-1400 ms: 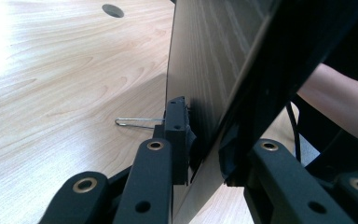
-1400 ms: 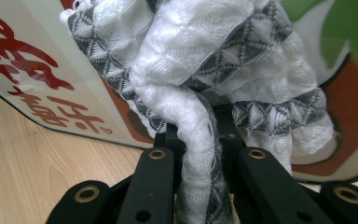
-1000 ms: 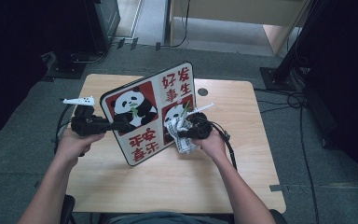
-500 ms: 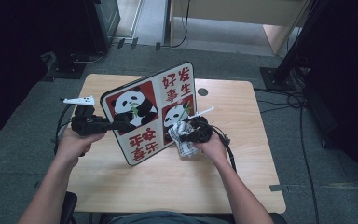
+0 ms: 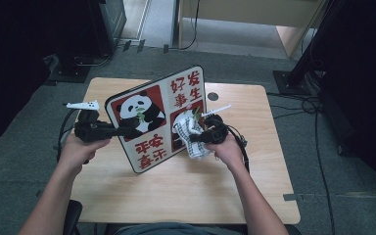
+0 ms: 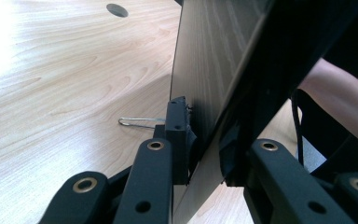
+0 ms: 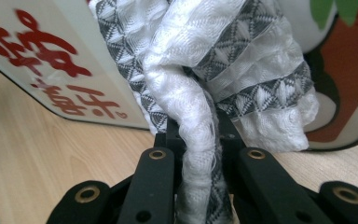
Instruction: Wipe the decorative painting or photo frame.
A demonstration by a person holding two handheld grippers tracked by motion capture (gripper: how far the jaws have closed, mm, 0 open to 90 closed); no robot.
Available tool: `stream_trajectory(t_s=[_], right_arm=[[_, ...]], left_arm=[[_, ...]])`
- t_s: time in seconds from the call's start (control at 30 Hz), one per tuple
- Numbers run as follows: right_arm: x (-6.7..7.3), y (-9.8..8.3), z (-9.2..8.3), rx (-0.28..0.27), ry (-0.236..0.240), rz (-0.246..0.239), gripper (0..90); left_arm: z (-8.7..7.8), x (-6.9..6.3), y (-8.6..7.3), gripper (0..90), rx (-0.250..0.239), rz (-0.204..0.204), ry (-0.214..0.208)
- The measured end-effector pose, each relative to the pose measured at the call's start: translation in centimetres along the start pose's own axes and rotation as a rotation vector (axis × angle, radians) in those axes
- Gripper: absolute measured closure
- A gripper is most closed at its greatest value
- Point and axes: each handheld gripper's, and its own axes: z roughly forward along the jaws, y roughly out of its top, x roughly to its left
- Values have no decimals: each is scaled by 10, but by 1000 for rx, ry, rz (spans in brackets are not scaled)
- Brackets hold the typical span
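Note:
A square board [image 5: 159, 116] with panda pictures and red characters stands tilted on one corner on the wooden table [image 5: 235, 196]. My left gripper [image 5: 129, 131] is shut on the board's left edge and holds it up. Seen edge-on in the left gripper view, the board [image 6: 214, 79] sits between the black jaws, my left gripper [image 6: 205, 149] clamped on it. My right gripper [image 5: 193, 138] is shut on a white and grey patterned cloth [image 5: 190, 137] pressed against the board's face near the lower right panda. The right gripper view has the bunched cloth [image 7: 214, 84] in my right gripper [image 7: 199, 140], with the board [image 7: 42, 65] just behind.
The table has a round cable hole [image 5: 212, 96] at its far side. A bent wire clip [image 6: 137, 122] lies on the wood behind the board. Cables [image 5: 318, 122] trail over the floor to the right, and dark stands flank the table.
My right gripper and the cloth have risen a little up the board's face. The left gripper and the board have kept still.

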Motion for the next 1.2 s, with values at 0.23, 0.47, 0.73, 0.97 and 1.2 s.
stream_trajectory(t_s=[0.23,0.47,0.73,0.97,1.2], right_arm=[[14,23,-29,-23,-10,-51,822],[26,52,-53,-12,-11,-76,823],[45,84,-77,-43,-21,-134,823],[63,108,-90,-67,-32,-183,822],[84,135,-101,-112,-26,-232,821]], left_arm=[[0,0,0,774,-1,-1,7],[0,-1,0,775,4,0,12],[0,-1,-1,775,-5,0,11],[0,-1,-1,776,-4,2,15],[0,-1,-1,777,-6,4,9]])
